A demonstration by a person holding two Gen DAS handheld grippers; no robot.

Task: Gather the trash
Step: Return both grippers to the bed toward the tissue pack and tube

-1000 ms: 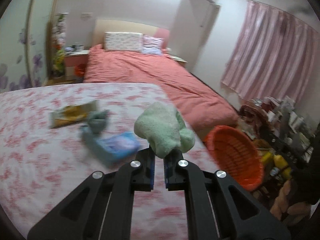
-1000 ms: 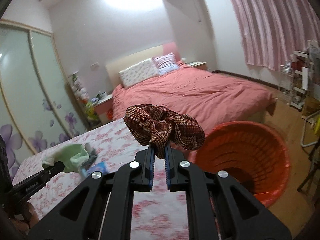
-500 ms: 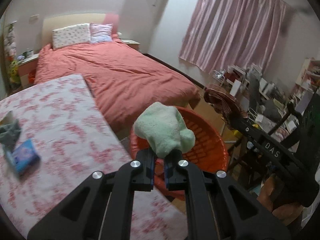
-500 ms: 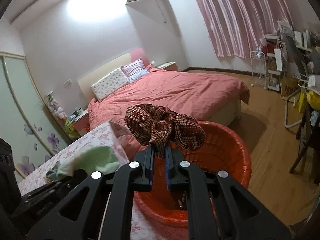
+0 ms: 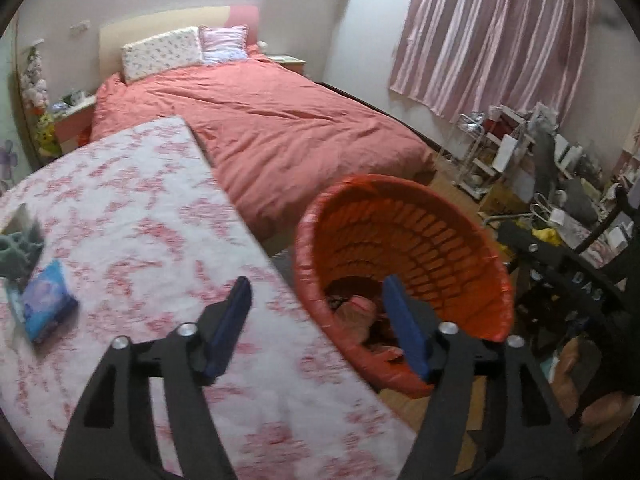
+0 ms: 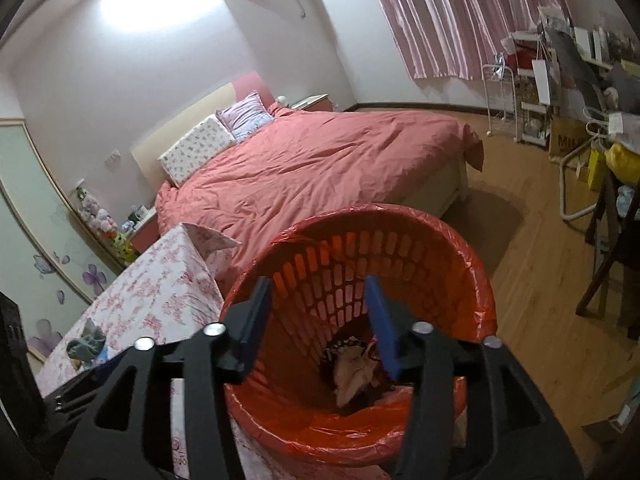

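Grippers (image 5: 318, 300) (image 6: 318, 304) just opened, empty, over basket (image 6: 472, 272).

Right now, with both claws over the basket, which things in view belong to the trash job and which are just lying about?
Part of the job:
- orange basket, lined with a bag, trash at the bottom
- blue packet on the floral table
- grey-green crumpled cloth beside it
- left claw, right claw, both open and empty

Lying about:
- pink bed
- pillows
- curtains
- cluttered shelves
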